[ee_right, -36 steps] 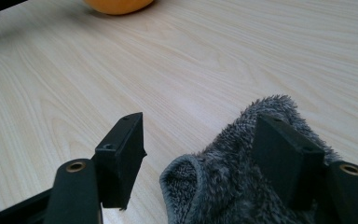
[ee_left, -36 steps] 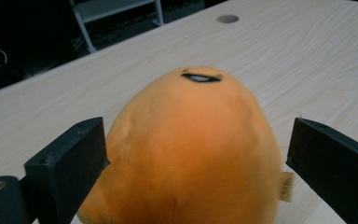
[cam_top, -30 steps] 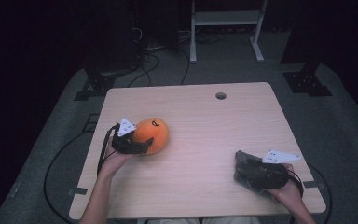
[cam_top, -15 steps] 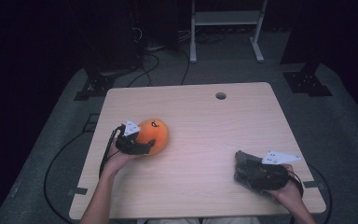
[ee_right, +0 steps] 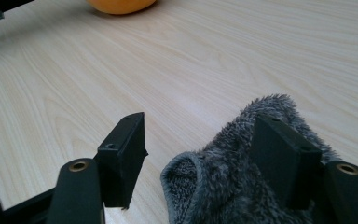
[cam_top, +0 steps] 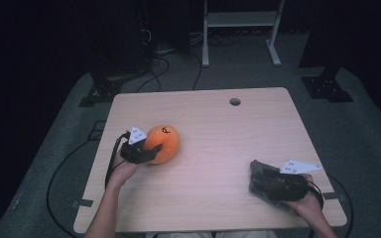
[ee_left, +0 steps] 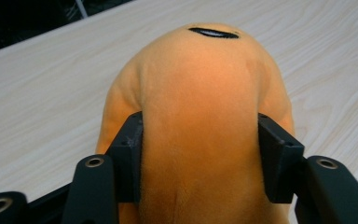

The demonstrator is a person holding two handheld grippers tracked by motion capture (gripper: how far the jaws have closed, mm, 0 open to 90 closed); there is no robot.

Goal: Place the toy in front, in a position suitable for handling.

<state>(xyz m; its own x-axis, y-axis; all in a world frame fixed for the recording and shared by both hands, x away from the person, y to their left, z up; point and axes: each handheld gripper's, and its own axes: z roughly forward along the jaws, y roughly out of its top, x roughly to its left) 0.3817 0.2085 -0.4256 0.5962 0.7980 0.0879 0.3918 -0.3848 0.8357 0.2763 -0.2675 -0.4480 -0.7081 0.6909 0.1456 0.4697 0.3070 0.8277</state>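
An orange plush toy [cam_top: 166, 140] with a black stitched mark lies on the left part of the wooden table [cam_top: 218, 129]. My left gripper [cam_top: 151, 150] has just been closing, and its pads now press into the plush [ee_left: 205, 70] from both sides and dent it. At the front right, my right gripper [cam_top: 256, 182] rests low over the table with its jaws apart. A grey fuzzy cloth [ee_right: 228, 186] is draped over one of its jaws and lies clear of the other. The same plush [ee_right: 121, 4] shows at the top edge of the right gripper view.
A round cable hole [cam_top: 234, 101] sits near the table's far edge. Beyond the table stand a white metal frame [cam_top: 238, 29] and dark equipment, with cables [cam_top: 79, 153] across the grey floor on the left. Bare wood lies between the two grippers.
The left gripper's jaws have closed onto the orange plush, and the hand has shifted slightly toward it. The right hand and the cloth have stayed put.
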